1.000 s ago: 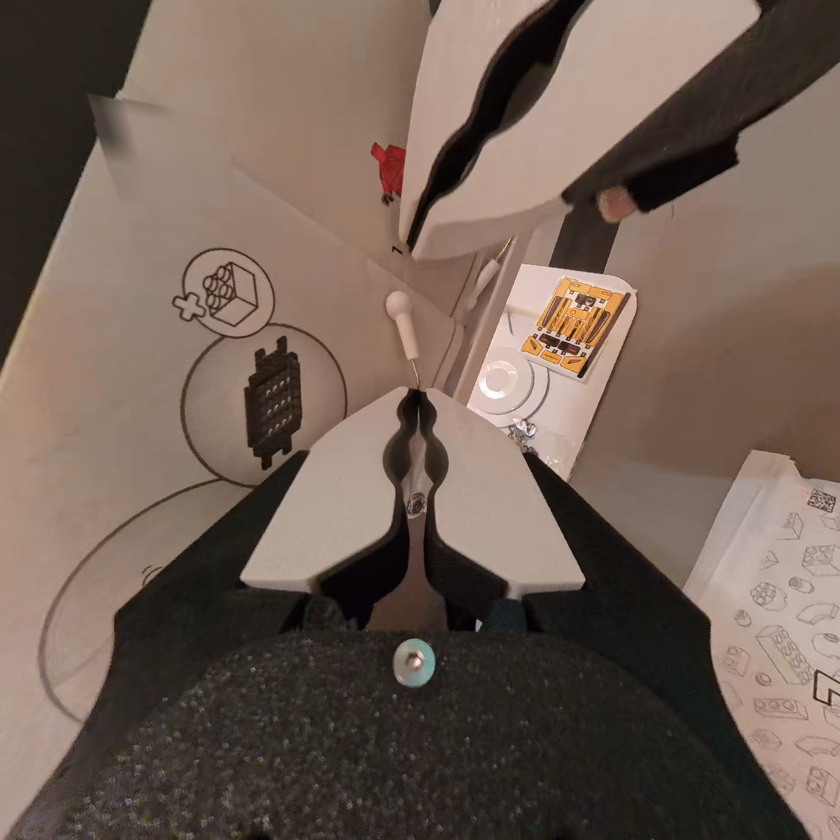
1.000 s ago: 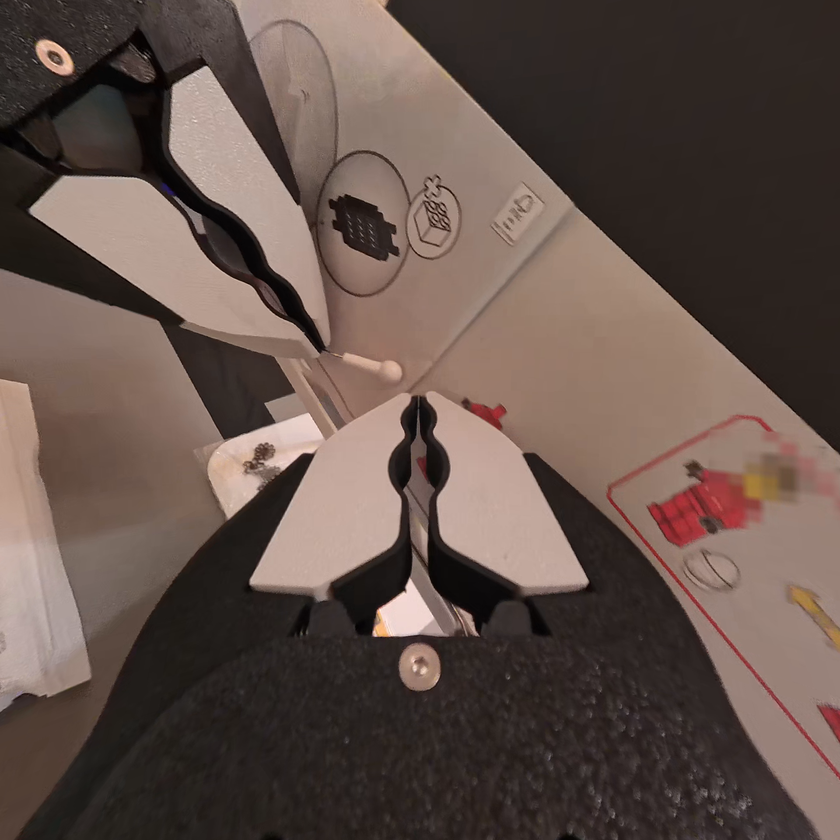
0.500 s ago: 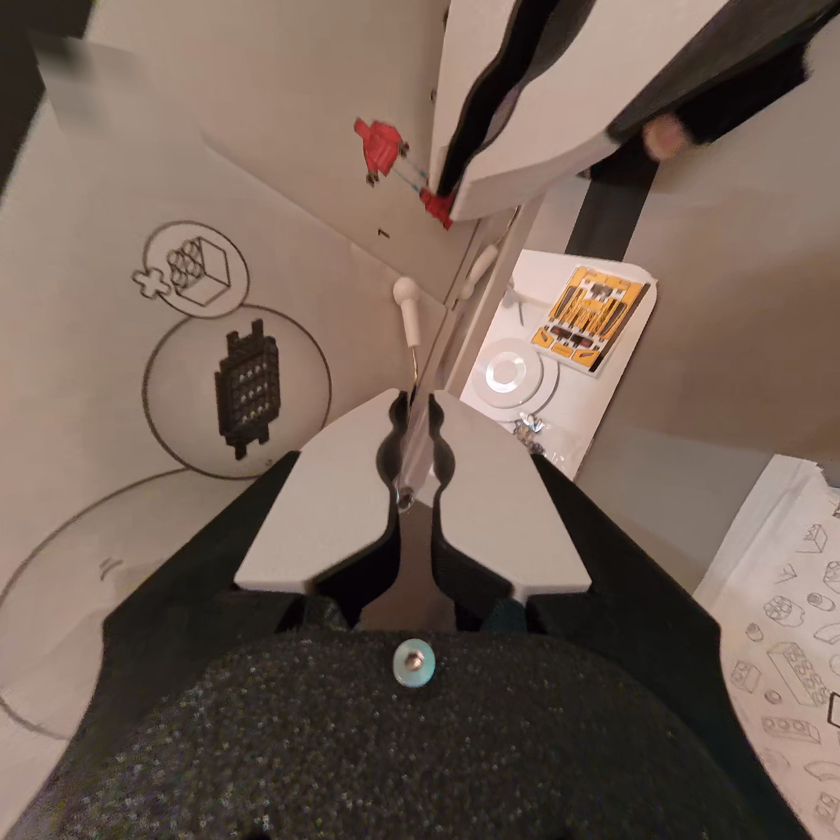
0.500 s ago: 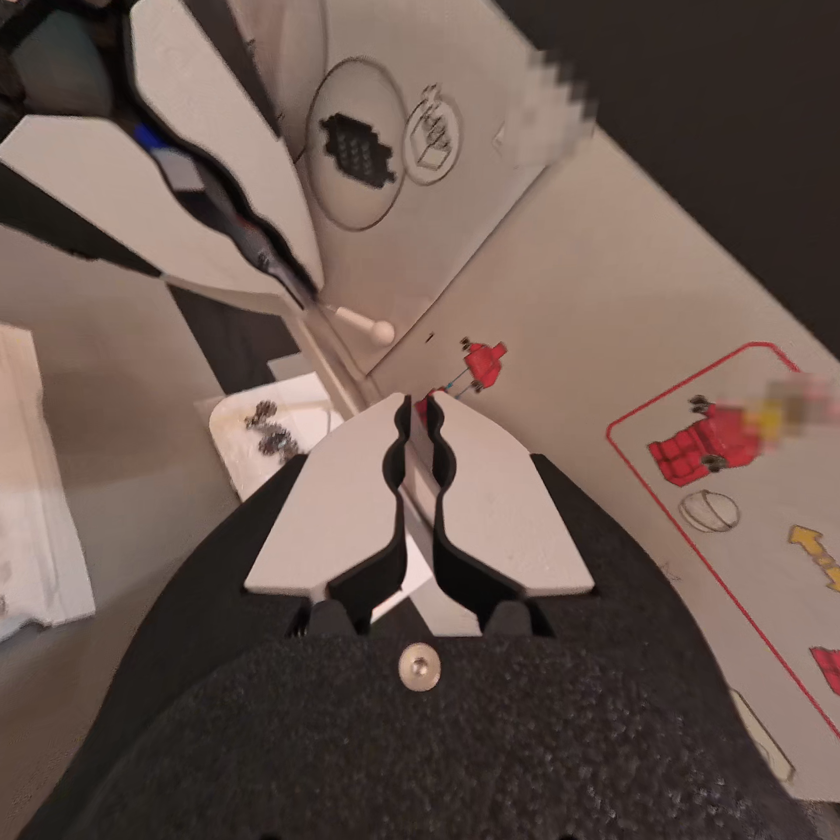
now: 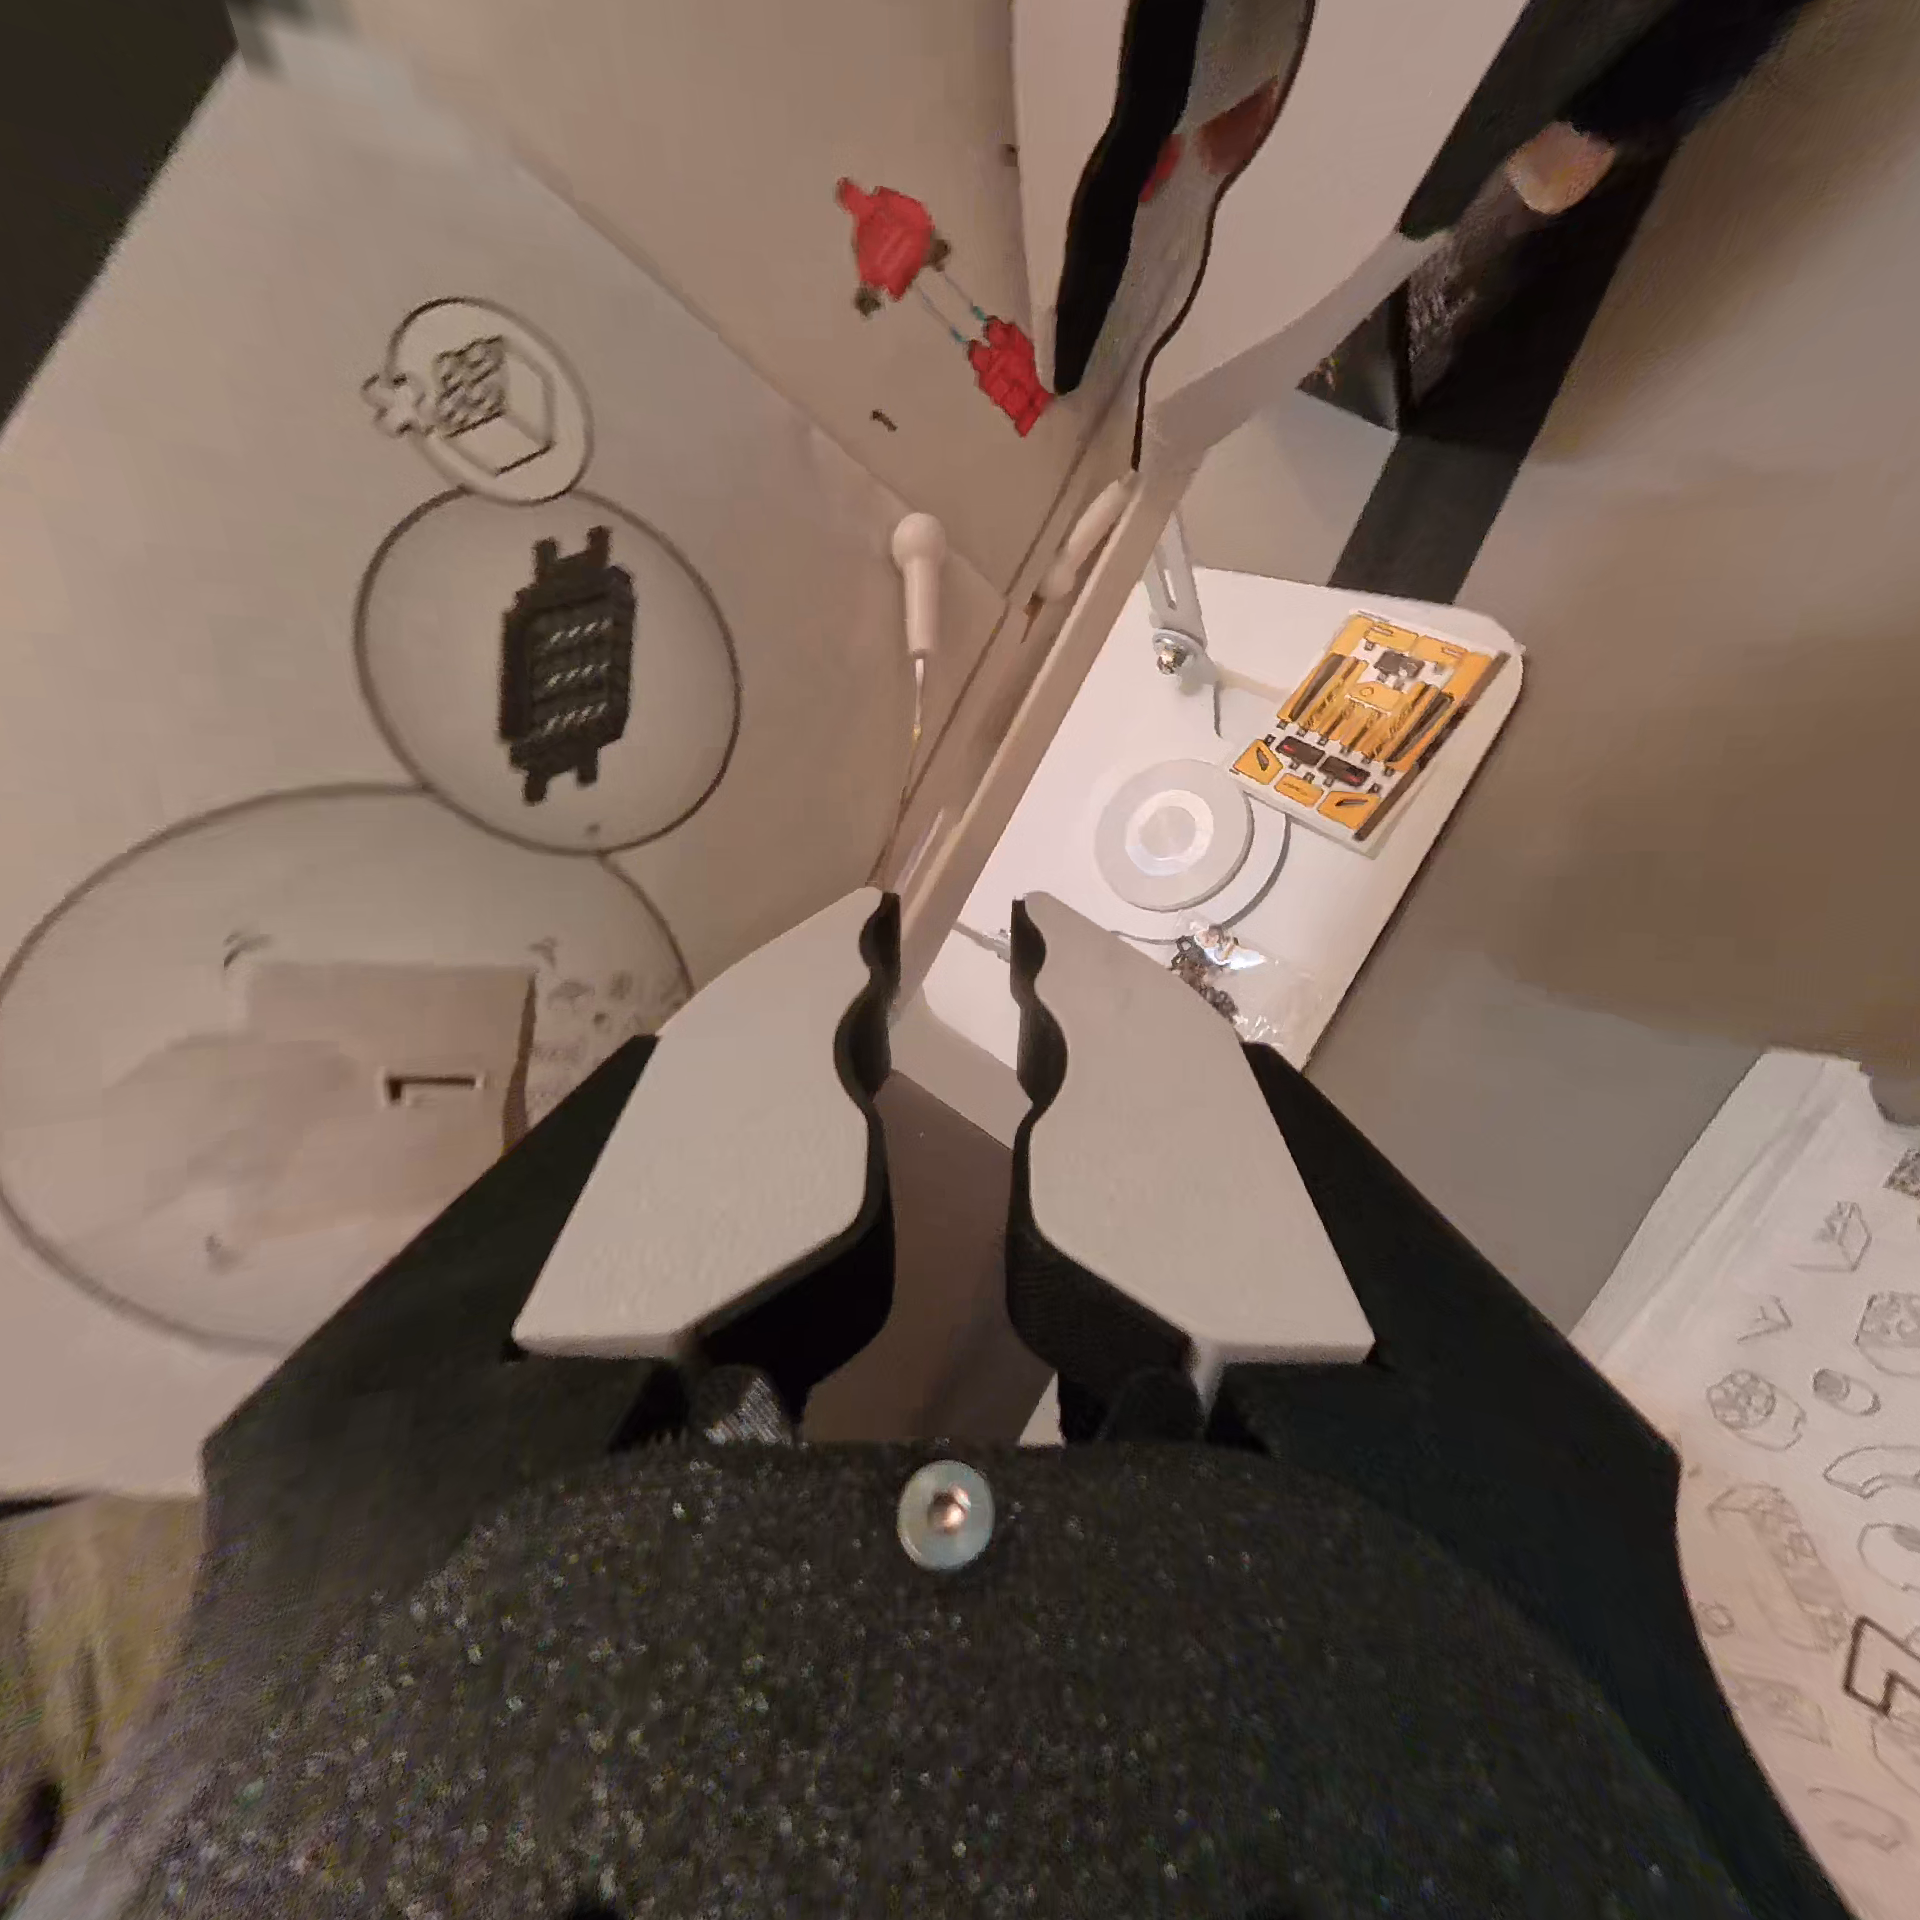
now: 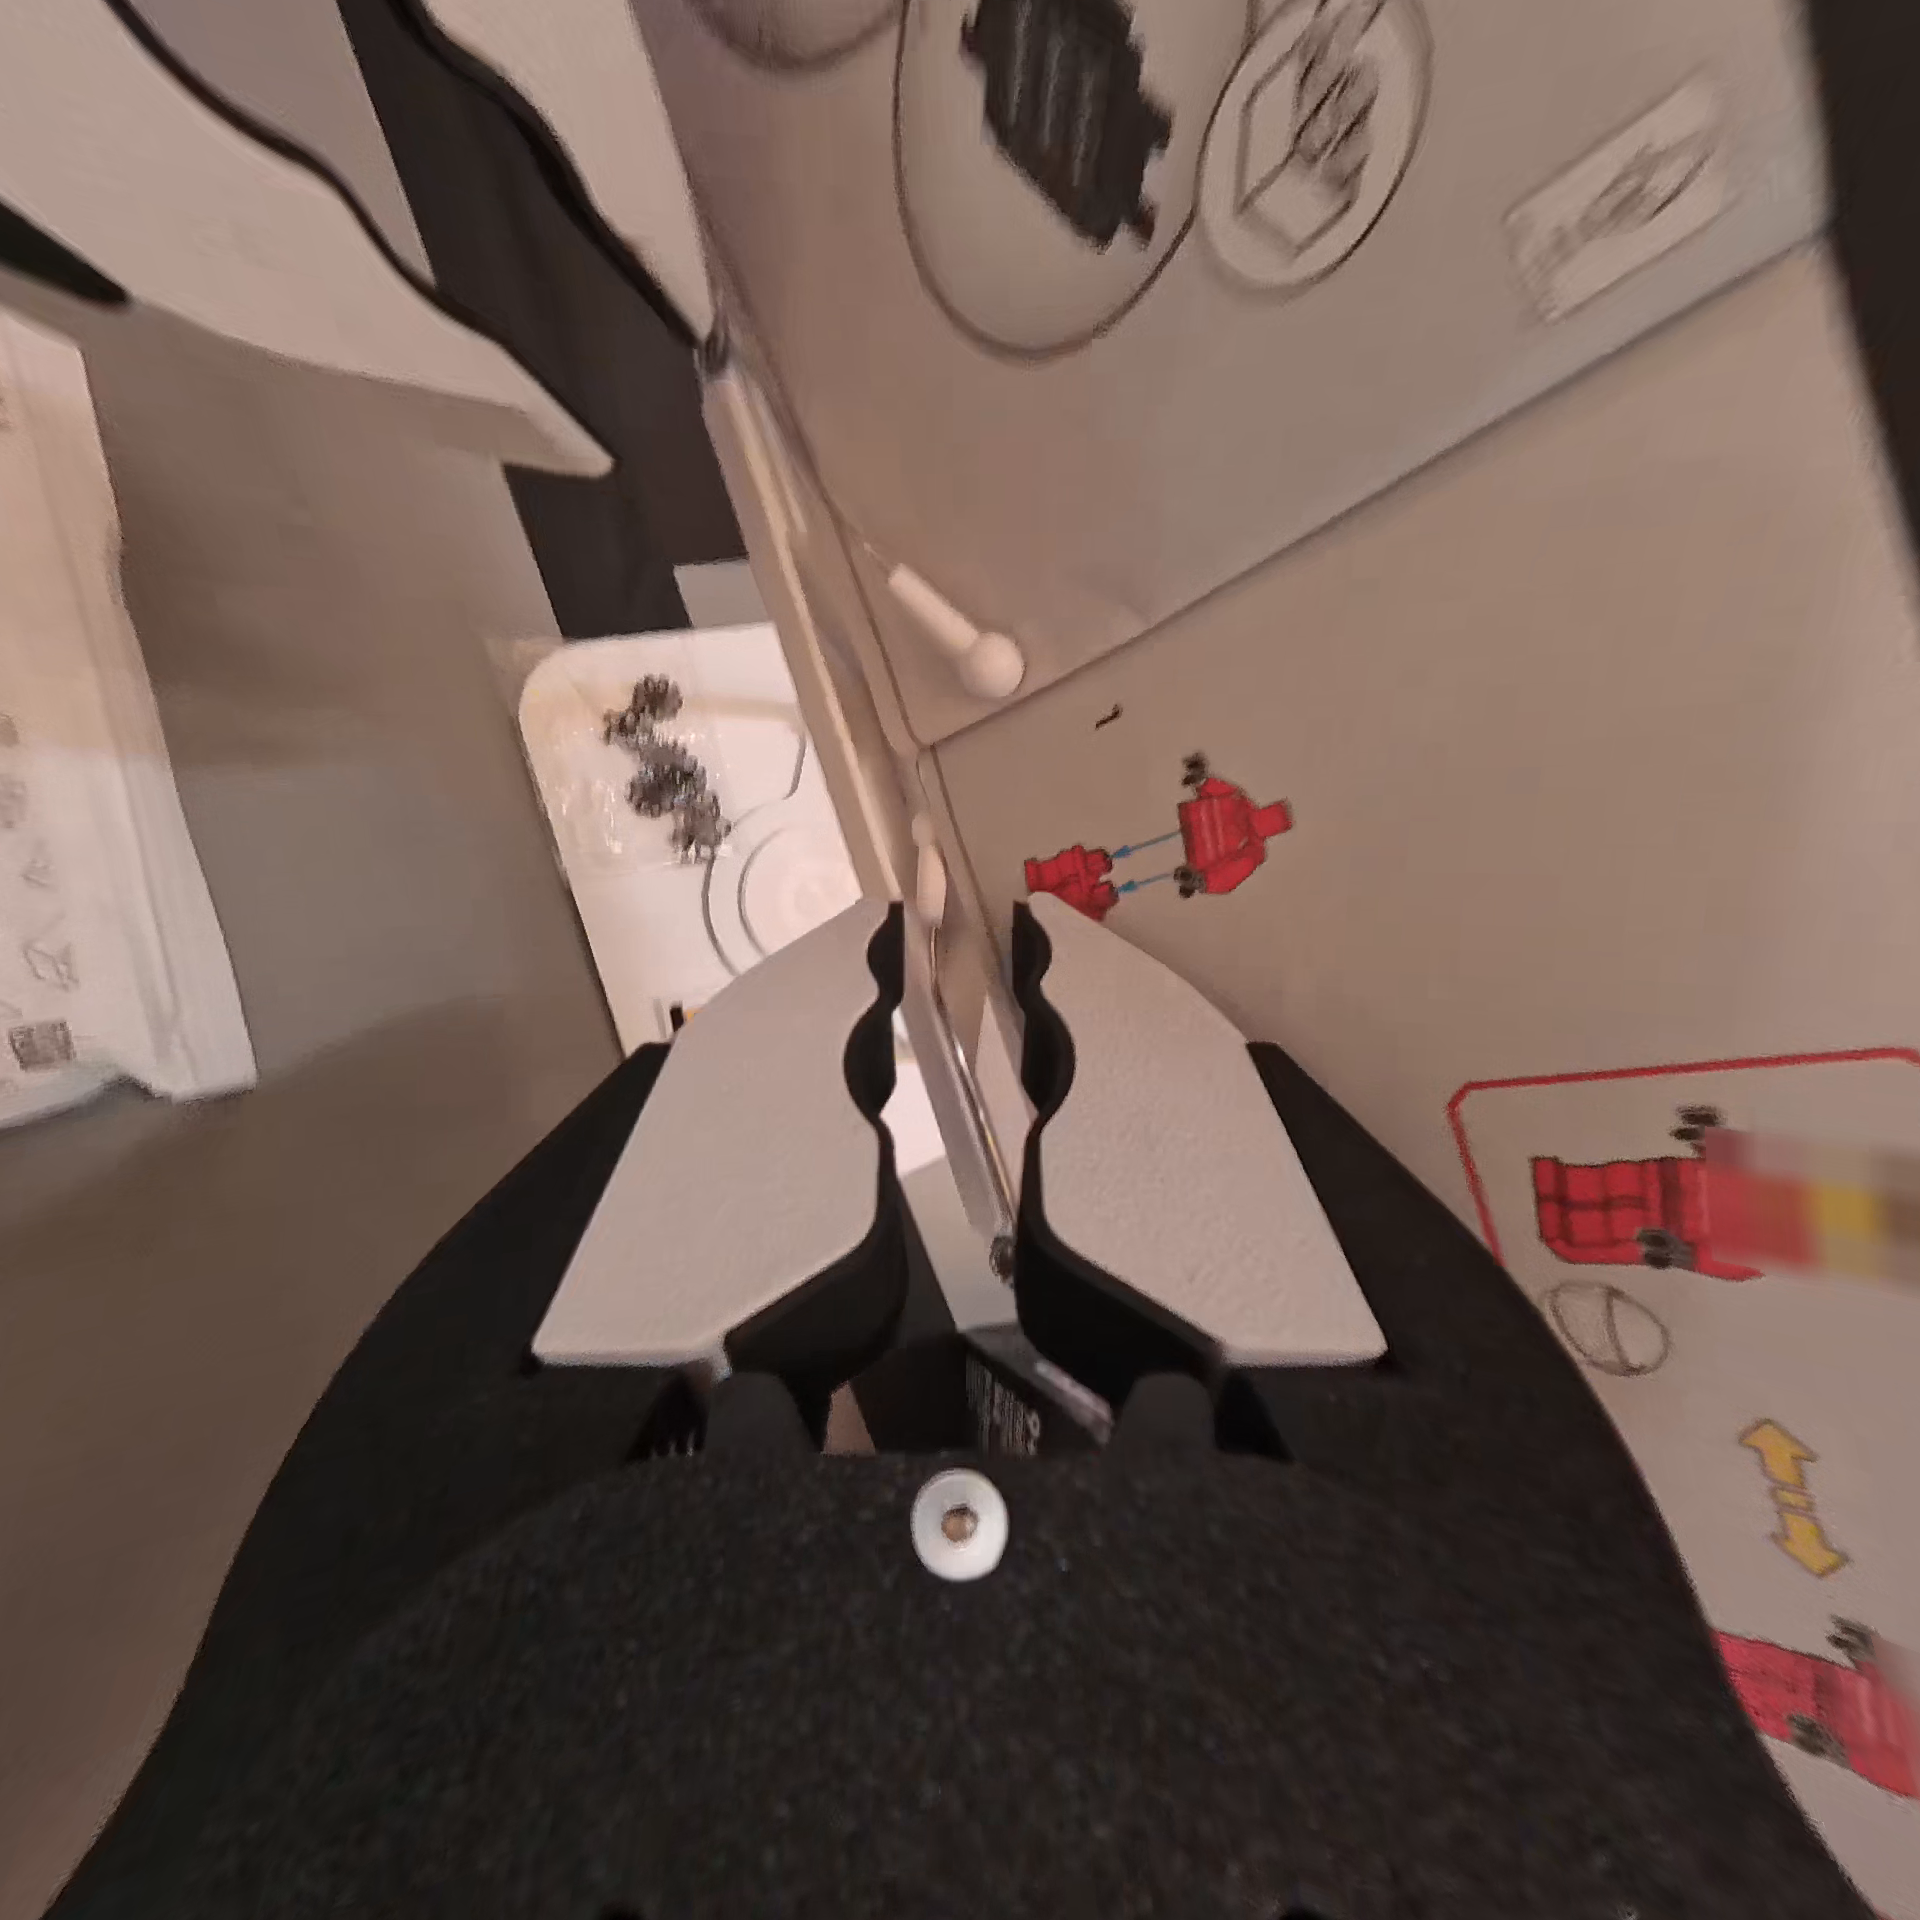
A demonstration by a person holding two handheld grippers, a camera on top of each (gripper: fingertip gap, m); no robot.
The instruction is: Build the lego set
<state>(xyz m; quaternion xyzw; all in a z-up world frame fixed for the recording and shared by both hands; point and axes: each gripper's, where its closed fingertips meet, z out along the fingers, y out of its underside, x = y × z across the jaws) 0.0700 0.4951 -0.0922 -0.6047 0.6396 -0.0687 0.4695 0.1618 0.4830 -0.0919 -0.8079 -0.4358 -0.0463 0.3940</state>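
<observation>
Building: barely begun; no assembled bricks in view.
Instruction booklet [image 5: 644,343]: standing open.
Left gripper [image 5: 945,914]: narrowly parted, empty, beside booklet.
Right gripper [image 6: 954,914]: narrowly parted around booklet's edge.

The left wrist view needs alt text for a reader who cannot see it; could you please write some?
The left gripper, jaws open and empty, points at an open instruction booklet propped on a white stand. The right gripper reaches in from the top, and a yellow sticker sheet lies behind.
</observation>
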